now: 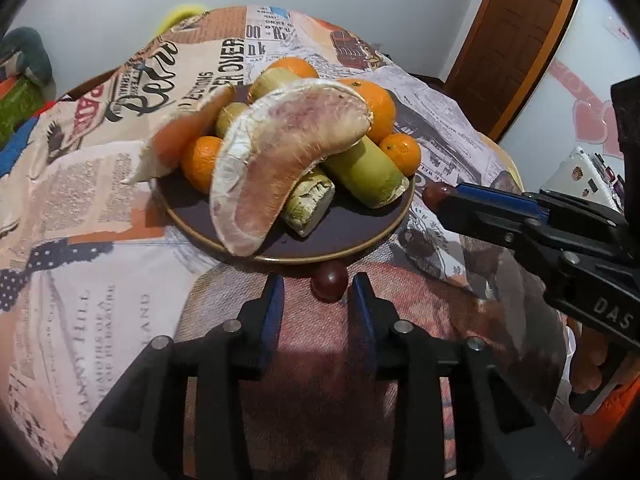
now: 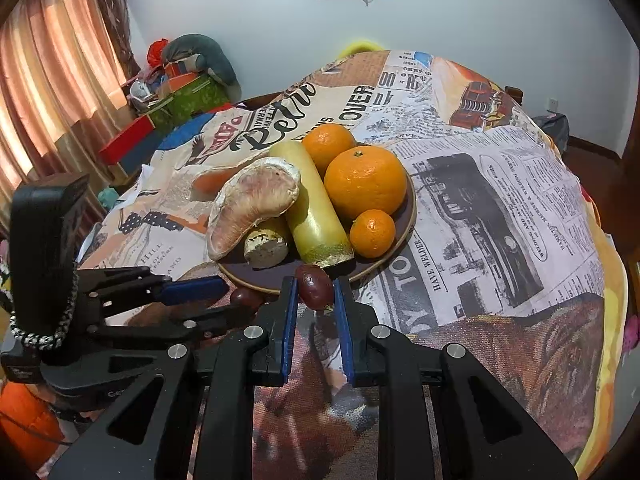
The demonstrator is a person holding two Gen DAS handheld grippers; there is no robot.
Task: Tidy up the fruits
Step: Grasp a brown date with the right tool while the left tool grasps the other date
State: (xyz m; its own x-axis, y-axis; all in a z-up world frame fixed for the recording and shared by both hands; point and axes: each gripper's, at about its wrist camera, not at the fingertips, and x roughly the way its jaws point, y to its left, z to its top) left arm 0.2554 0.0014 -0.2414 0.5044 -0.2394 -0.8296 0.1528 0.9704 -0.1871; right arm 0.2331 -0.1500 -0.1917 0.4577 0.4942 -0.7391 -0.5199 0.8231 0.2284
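Newsprint tablecloth (image 2: 500, 184) reads "HAVE WELDER" and "Retro". My right gripper (image 2: 315, 288) pinches a glossy dark-red grape (image 2: 316, 286) at the plate's (image 2: 400, 240) near rim. My left gripper (image 1: 318, 286) stands open around another grape (image 1: 329, 280).

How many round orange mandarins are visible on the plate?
4: two large ones at the back, a small one at the right rim, one behind the pomelo segment. Others may be hidden.

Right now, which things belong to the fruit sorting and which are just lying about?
Job: plate; pomelo segments; oranges; sugarcane pieces; two red grapes.
Lying about: newspaper-print cloth; gift boxes; curtain; door.
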